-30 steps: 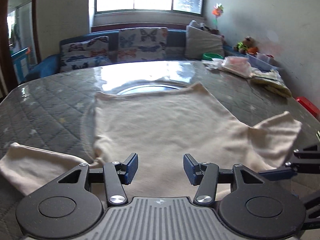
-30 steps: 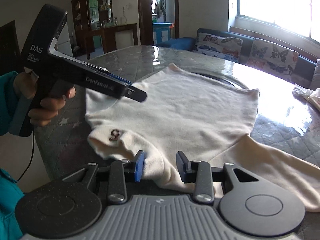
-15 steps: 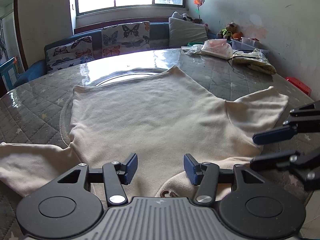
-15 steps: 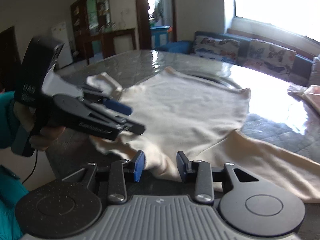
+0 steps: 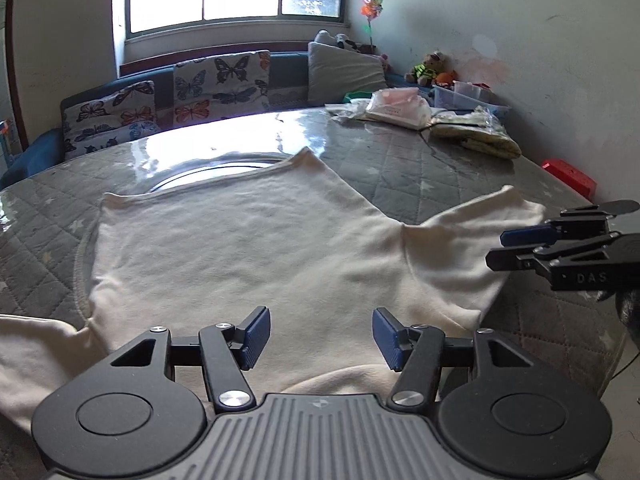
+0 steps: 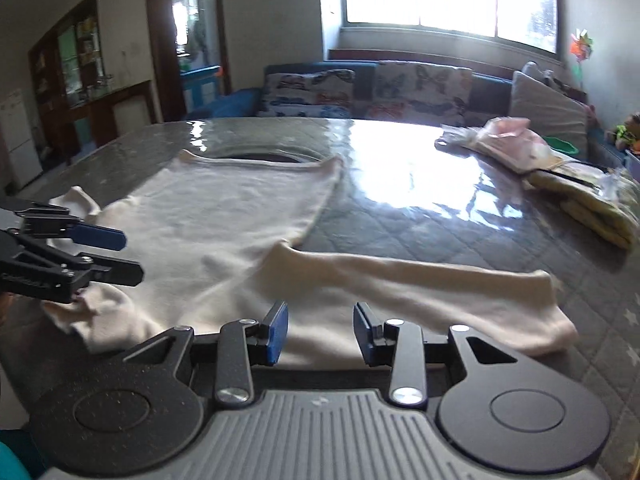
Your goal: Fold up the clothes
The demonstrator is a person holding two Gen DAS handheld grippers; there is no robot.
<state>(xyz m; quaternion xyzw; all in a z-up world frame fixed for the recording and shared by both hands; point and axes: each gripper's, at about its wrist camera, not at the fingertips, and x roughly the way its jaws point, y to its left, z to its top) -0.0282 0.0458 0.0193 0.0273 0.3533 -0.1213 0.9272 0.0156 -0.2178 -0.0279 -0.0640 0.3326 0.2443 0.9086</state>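
Grey quilted glossy tabletop (image 5: 420, 168) carrying cream long-sleeved knit top (image 5: 240, 248), lying flat, sleeves spread. Left gripper (image 5: 318, 334) and right gripper (image 6: 320, 330) hovering over near edge, fingers parted, empty. Fabric looking soft, light, limp; pinching sleeve cuffs or shoulder seams likely best.

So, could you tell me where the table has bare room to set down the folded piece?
Bare quilted table lies between the cream sweater and the bagged clothes pile, beyond the right sleeve. A smaller bare strip runs left of the sweater's body. The far right corner is crowded with bags.
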